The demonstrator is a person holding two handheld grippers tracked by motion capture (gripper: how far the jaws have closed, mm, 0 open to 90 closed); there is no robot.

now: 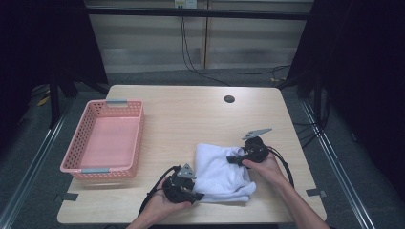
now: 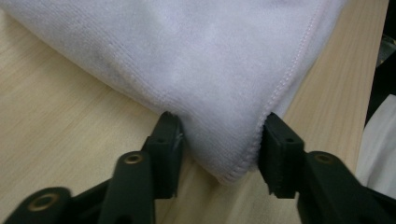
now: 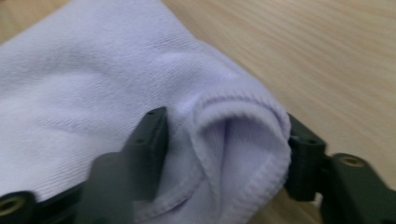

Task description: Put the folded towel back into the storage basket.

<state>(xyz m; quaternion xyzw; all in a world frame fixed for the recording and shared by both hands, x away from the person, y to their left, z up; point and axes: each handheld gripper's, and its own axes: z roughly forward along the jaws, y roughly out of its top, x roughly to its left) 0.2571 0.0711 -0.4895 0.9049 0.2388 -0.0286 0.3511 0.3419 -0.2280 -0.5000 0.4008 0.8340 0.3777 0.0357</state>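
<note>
A white towel (image 1: pixel 220 174) lies folded on the wooden table (image 1: pixel 191 119), near its front edge. My left gripper (image 1: pixel 196 196) is at the towel's near left corner. In the left gripper view that hemmed corner (image 2: pixel 224 116) lies flat on the wood between the two jaws, its edges just meeting the pads (image 2: pixel 276 149) without being squeezed. My right gripper (image 1: pixel 232 159) comes in over the towel's right side. In the right gripper view a bunched fold of the towel (image 3: pixel 233 140) sits between the jaws, and both pads (image 3: pixel 150 135) press on it.
A pink plastic basket (image 1: pixel 102 170) stands on the left part of the table with nothing in it. A round cable hole (image 1: pixel 229 98) is near the far edge. Dark curtains and cables lie beyond the table.
</note>
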